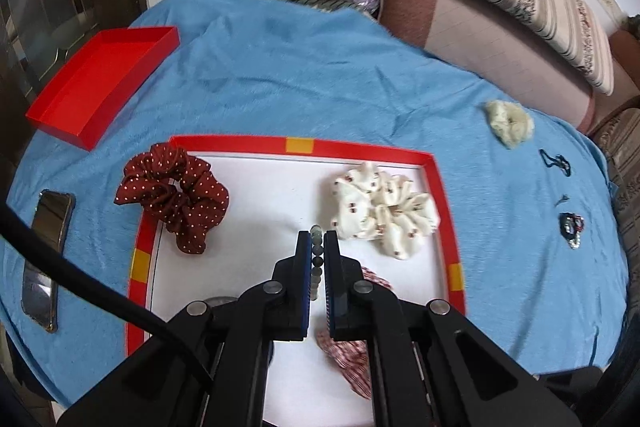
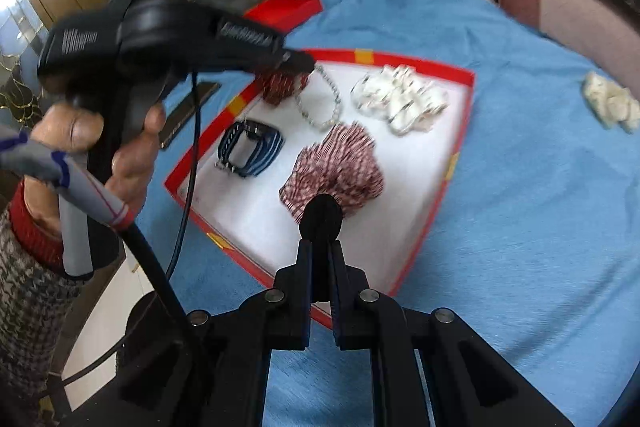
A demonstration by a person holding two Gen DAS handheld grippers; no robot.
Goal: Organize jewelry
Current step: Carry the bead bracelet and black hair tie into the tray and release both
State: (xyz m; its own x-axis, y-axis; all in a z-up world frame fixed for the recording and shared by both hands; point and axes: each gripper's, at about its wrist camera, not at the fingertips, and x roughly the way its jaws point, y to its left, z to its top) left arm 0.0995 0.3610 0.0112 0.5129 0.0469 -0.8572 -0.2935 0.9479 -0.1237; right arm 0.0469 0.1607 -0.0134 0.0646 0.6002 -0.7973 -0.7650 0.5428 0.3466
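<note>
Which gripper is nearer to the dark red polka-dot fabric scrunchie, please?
Left. The left gripper hangs just beside the scrunchie, over the red-rimmed white tray; the right gripper is at the tray's opposite edge.

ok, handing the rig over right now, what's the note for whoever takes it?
Left gripper: shut on the bead bracelet, over the tray.
Right gripper: shut on a black soft item, above the tray's near part.
Done, in tray: white scrunchie, checked scrunchie, blue striped band. The polka-dot scrunchie lies across the rim.
Left: set down both held pieces, then fetch the cream scrunchie, dark cord and small ornament from the blanket.
</note>
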